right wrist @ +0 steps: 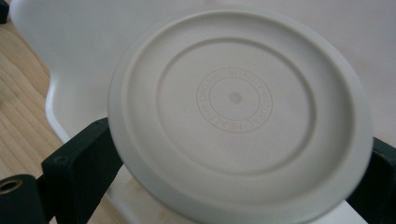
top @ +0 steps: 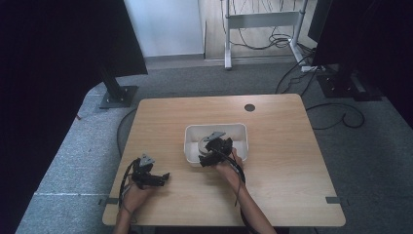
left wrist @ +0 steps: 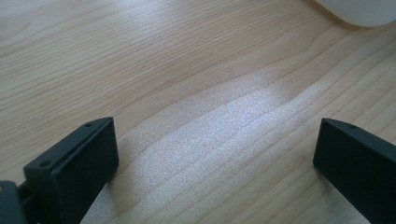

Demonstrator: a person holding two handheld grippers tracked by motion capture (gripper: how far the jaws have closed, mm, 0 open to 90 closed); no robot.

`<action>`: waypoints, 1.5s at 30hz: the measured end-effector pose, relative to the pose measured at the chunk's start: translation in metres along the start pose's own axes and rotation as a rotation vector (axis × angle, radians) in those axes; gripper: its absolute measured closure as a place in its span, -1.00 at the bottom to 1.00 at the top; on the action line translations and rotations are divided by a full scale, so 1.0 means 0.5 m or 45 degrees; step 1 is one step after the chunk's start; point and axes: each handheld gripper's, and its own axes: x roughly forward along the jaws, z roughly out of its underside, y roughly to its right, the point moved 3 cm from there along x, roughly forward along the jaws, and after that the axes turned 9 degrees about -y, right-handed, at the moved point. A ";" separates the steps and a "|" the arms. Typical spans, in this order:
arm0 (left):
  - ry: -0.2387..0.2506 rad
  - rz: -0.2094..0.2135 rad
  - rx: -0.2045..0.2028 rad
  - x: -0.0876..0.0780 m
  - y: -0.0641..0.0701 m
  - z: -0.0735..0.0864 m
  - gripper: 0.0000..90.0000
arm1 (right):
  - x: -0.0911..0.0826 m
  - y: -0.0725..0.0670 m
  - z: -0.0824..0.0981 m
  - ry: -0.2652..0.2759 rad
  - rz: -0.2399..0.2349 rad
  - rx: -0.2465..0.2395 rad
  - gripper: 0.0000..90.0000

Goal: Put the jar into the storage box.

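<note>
Right gripper (top: pixel 213 152) clamps the round off-white plastic lid (right wrist: pixel 240 112) edge-on between its jaws, tilted over the white rectangular plastic tub (top: pixel 191 141) at table centre; left gripper (top: pixel 155 178) rests wide open on the wooden table (top: pixel 282 161), well apart

1 table (top: pixel 287 161), 1 white tub (top: pixel 241 130), 1 round lid (right wrist: pixel 238 112), 2 grippers: left (top: pixel 165 176), right (top: pixel 207 158).
</note>
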 end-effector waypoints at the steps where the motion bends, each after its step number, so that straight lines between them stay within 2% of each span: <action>1: 0.000 0.000 0.000 0.000 0.000 0.000 -1.00 | -0.002 0.000 0.001 0.003 -0.004 0.000 -0.91; 26: 0.001 0.001 -0.003 0.000 0.000 0.000 -1.00 | -0.051 0.007 0.028 0.052 -0.017 -0.033 -0.89; 45: 0.001 0.000 -0.004 0.000 0.001 0.000 -1.00 | -0.094 0.018 0.063 0.069 -0.020 -0.056 -0.87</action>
